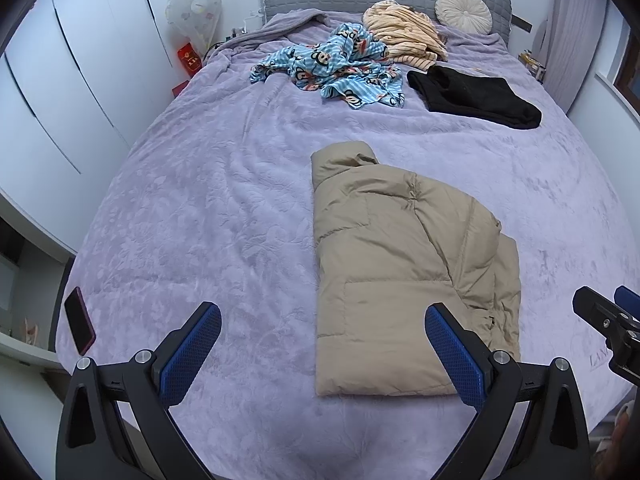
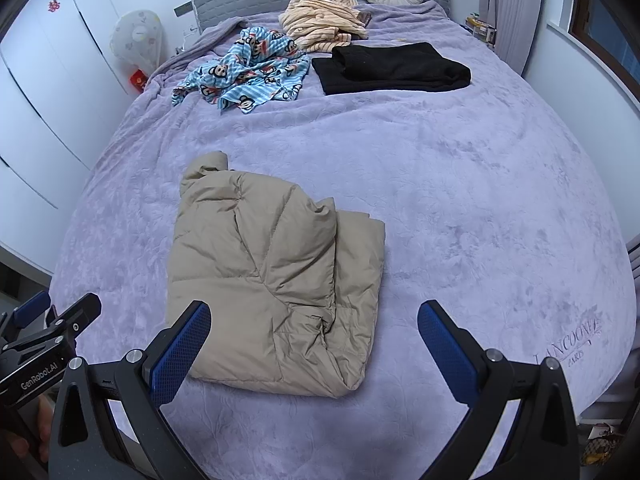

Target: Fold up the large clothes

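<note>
A beige puffer jacket (image 1: 404, 272) lies folded lengthwise on the lilac bedspread (image 1: 200, 208), collar toward the headboard. It also shows in the right wrist view (image 2: 276, 280). My left gripper (image 1: 322, 320) is open and empty, held above the near edge of the bed with its right finger over the jacket's hem. My right gripper (image 2: 314, 316) is open and empty, above the jacket's lower hem. The right gripper shows at the right edge of the left wrist view (image 1: 608, 320).
At the far end lie a crumpled blue monkey-print garment (image 1: 340, 68), a striped cream garment (image 1: 404, 36) and a folded black garment (image 1: 476, 96). A phone (image 1: 79, 320) lies at the bed's left edge. A round cushion (image 1: 463, 11) leans on the grey headboard. White wardrobes stand left.
</note>
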`<state>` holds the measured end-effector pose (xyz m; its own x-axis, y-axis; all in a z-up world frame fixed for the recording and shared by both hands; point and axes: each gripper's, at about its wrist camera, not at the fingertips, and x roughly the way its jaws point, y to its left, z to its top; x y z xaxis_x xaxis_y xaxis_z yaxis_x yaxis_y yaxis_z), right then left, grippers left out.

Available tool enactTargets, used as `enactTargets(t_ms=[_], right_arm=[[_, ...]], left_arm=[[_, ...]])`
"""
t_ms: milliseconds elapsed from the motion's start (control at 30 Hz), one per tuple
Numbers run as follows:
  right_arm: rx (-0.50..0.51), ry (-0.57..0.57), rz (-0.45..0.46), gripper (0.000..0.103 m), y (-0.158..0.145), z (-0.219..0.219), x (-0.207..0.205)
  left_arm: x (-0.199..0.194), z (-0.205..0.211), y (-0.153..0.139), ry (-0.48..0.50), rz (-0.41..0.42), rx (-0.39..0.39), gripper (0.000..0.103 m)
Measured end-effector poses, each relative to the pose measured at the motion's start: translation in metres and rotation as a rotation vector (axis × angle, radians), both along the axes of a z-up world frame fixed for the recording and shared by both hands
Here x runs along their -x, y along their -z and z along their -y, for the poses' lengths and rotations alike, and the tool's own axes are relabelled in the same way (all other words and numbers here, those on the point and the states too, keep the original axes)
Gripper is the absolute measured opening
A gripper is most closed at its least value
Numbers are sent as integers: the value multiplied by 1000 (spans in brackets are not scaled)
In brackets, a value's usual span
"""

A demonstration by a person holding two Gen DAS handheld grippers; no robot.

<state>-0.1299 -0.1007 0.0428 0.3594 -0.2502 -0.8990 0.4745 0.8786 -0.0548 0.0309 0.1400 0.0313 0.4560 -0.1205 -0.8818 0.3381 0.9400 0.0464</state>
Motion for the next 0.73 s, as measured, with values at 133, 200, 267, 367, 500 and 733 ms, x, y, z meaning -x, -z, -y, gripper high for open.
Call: enactTargets(t_ms=[133, 200, 267, 367, 500, 733], right_arm=[[12, 7, -4, 103, 1, -2, -3], [12, 11, -3, 103, 1, -2, -3], [16, 16, -2, 103, 0, -4, -4], [21, 23, -2, 103, 0, -7, -6], [27, 31, -5, 103, 1, -7, -7], [36, 64, -7, 103, 4, -13, -6]], left_arm=[[-2, -1, 2, 4, -7, 2, 102], [-3, -2, 2, 7, -8, 3, 102], [-6, -3, 3, 11, -10, 4, 102], [-8, -4, 4, 15, -9, 11, 102], [-10, -4, 4, 45, 22, 9, 102], [-14, -2, 6, 82, 5, 18, 102]])
